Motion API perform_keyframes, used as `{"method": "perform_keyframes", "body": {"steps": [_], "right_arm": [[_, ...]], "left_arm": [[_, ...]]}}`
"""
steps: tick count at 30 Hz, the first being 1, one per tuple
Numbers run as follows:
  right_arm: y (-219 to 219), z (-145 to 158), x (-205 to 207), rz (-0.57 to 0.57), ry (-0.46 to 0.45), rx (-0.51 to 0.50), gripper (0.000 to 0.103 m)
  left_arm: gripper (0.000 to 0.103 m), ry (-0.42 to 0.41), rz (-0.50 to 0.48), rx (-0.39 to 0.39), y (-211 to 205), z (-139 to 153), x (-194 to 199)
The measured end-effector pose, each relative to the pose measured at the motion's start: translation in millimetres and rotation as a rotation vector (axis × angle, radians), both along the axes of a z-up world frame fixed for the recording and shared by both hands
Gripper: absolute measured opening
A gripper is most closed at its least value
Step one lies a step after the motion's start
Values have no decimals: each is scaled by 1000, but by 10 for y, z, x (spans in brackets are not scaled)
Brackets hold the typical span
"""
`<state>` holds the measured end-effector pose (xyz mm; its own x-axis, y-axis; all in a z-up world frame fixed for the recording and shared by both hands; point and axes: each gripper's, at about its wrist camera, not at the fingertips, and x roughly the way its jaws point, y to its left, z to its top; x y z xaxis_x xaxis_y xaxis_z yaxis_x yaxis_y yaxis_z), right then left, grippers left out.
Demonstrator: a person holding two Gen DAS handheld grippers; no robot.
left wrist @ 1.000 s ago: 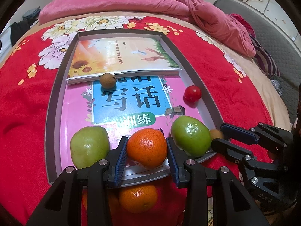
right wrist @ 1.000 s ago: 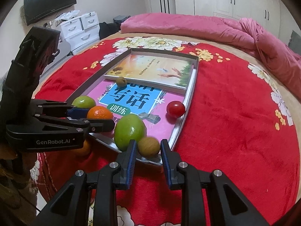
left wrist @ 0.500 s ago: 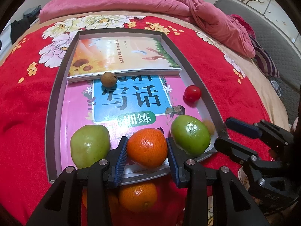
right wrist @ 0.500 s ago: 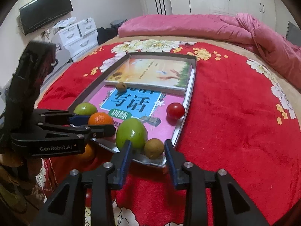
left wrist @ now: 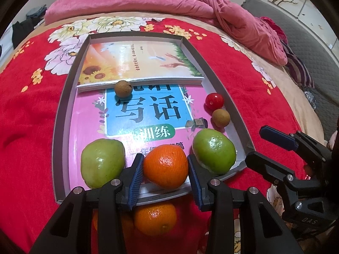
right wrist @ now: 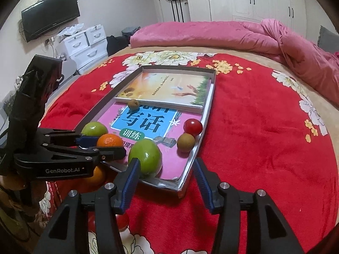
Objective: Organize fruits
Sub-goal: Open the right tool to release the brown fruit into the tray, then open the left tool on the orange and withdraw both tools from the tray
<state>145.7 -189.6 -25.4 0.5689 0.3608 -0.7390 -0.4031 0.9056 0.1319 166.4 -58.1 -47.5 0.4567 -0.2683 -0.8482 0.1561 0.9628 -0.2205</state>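
Observation:
A shallow grey tray (left wrist: 63, 97) lies on the red bedspread with two books in it. My left gripper (left wrist: 163, 169) is shut on an orange (left wrist: 165, 165) at the tray's near edge, between two green fruits (left wrist: 102, 162) (left wrist: 214, 150). A brown longan (left wrist: 221, 118) rests inside the tray next to a red cherry tomato (left wrist: 214, 101). Another longan (left wrist: 122, 88) sits by the upper book. My right gripper (right wrist: 165, 169) is open and empty, just outside the tray's near corner (right wrist: 180, 188); the released longan (right wrist: 185, 142) lies beyond it.
A second orange (left wrist: 155, 218) lies on the bedspread below the tray's near edge. A red fruit (right wrist: 121, 222) shows under my right gripper. A pink quilt (left wrist: 190, 2) is heaped at the far side. White drawers (right wrist: 84, 44) stand left of the bed.
My right gripper has opened and pulled back; the longan it held rolled into the tray beside the cherry tomato. My left gripper still holds the orange in place.

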Motion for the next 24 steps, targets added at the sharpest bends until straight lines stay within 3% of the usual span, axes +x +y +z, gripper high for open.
{"method": "perform_keyframes", "body": {"steps": [14, 24], "right_arm": [[-30, 54, -18, -19, -32, 8, 62], [-60, 113, -32, -41, -62, 20, 70]], "left_arm": [[51, -19, 0, -4, 21, 79, -26], [68, -42, 11, -33, 57, 200, -95]]}}
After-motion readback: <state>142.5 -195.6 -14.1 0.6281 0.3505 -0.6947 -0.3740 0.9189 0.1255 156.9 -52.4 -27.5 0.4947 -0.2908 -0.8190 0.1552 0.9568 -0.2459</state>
